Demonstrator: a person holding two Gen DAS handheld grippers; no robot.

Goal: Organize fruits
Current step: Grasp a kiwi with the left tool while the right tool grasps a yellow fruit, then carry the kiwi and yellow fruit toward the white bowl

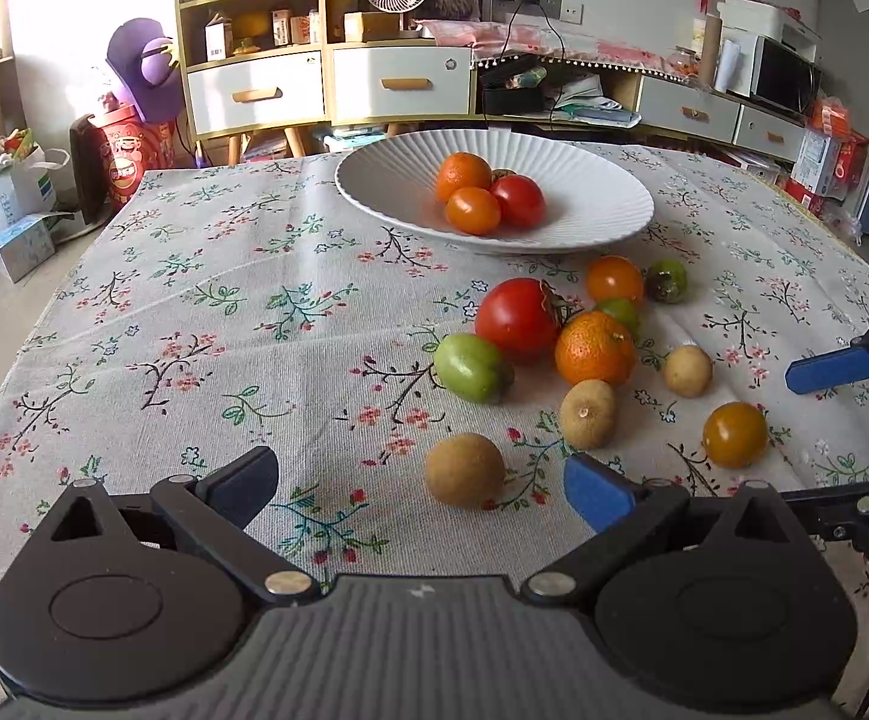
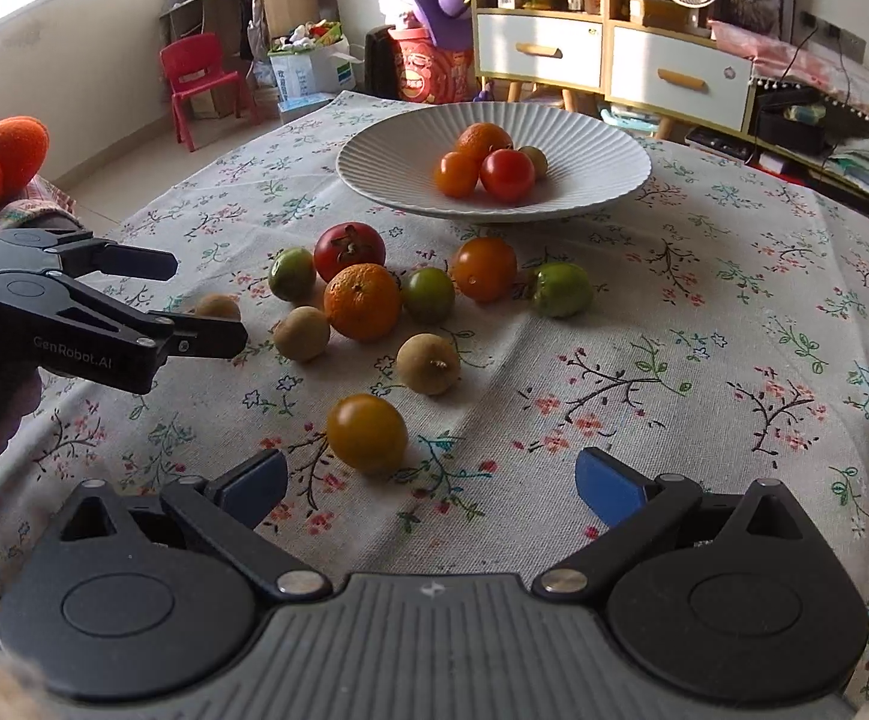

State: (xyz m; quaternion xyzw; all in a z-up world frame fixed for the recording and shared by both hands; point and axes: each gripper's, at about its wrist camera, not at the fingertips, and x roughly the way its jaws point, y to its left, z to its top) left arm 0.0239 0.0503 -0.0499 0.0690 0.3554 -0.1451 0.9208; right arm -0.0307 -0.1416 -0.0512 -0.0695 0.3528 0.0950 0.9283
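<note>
A white ribbed bowl (image 1: pixel 584 222) (image 2: pixel 398 180) holds an orange (image 1: pixel 463 175), a red tomato (image 1: pixel 518 200) and an orange tomato (image 1: pixel 473 210). Several loose fruits lie on the floral cloth in front of it: a red tomato (image 1: pixel 517 317), an orange (image 1: pixel 595 347) (image 2: pixel 362 301), a green tomato (image 1: pixel 472 367), brown kiwis (image 1: pixel 464 469) (image 2: pixel 428 363) and orange tomatoes (image 1: pixel 734 434) (image 2: pixel 366 433). My left gripper (image 1: pixel 419 480) (image 2: pixel 209 303) is open and empty, just short of a kiwi. My right gripper (image 2: pixel 431 483) is open and empty, just short of an orange tomato.
The table (image 1: pixel 194 324) wears a floral cloth and drops off at the left edge. Shelves and drawers (image 1: pixel 326 84) stand behind it. A red child's chair (image 2: pixel 200 81) stands on the floor at the left. One blue pad of the right gripper (image 1: pixel 830 369) shows at the right edge.
</note>
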